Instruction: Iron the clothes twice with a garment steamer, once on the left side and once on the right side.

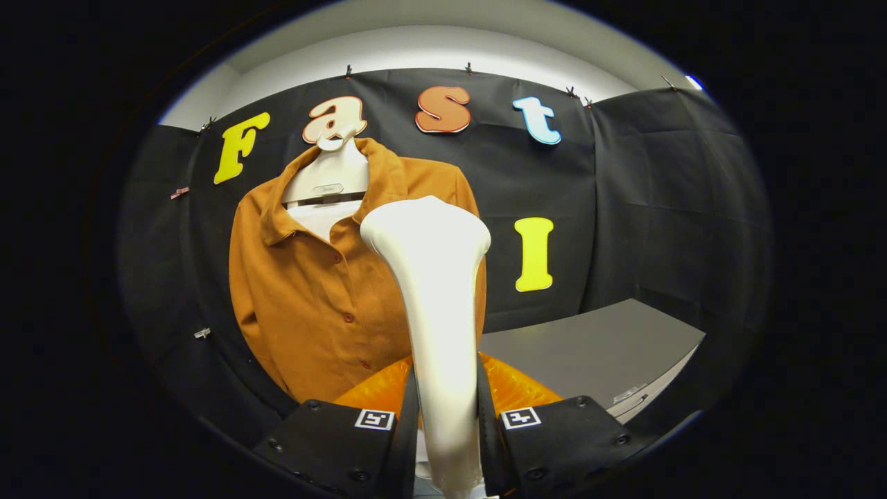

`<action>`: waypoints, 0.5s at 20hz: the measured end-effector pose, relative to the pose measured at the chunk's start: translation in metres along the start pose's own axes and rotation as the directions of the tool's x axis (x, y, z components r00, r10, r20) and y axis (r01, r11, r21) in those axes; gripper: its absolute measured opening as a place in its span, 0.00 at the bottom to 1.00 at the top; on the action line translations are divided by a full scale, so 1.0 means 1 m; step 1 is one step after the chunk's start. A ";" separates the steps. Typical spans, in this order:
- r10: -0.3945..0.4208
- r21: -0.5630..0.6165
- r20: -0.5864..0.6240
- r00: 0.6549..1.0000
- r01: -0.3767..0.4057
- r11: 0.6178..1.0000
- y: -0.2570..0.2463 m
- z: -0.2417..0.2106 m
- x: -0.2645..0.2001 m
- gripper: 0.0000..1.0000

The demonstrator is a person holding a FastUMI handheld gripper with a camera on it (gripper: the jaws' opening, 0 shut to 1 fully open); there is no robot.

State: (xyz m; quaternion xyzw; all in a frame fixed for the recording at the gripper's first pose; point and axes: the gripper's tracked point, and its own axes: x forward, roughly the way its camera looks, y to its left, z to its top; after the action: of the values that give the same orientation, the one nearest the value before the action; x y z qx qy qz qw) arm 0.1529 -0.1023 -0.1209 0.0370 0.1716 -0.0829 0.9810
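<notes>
Booth wall behind shirt (312,298), jaws clamping upright steamer (440,312)

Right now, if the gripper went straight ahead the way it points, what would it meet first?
Probably the hanging brown button-up shirt. The gripper has its fingers shut on the white garment steamer, whose head would likely touch the shirt's front first; depth is unclear.
</notes>
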 end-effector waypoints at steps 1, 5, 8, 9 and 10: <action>0.004 -0.007 -0.006 1.000 -0.004 1.000 0.004 -0.002 0.003 0.41; 0.007 -0.033 -0.028 1.000 -0.008 0.999 0.017 -0.007 0.021 0.41; 0.001 -0.047 -0.049 0.999 -0.004 0.999 0.022 -0.014 0.033 0.41; -0.002 -0.050 -0.054 0.999 -0.001 0.999 0.023 -0.015 0.036 0.41; -0.004 -0.053 -0.057 0.998 0.001 0.999 0.023 -0.017 0.040 0.41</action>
State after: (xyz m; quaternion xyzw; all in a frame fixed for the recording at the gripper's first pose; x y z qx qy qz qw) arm 0.1883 -0.0835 -0.1499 0.0132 0.2019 -0.0786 0.9761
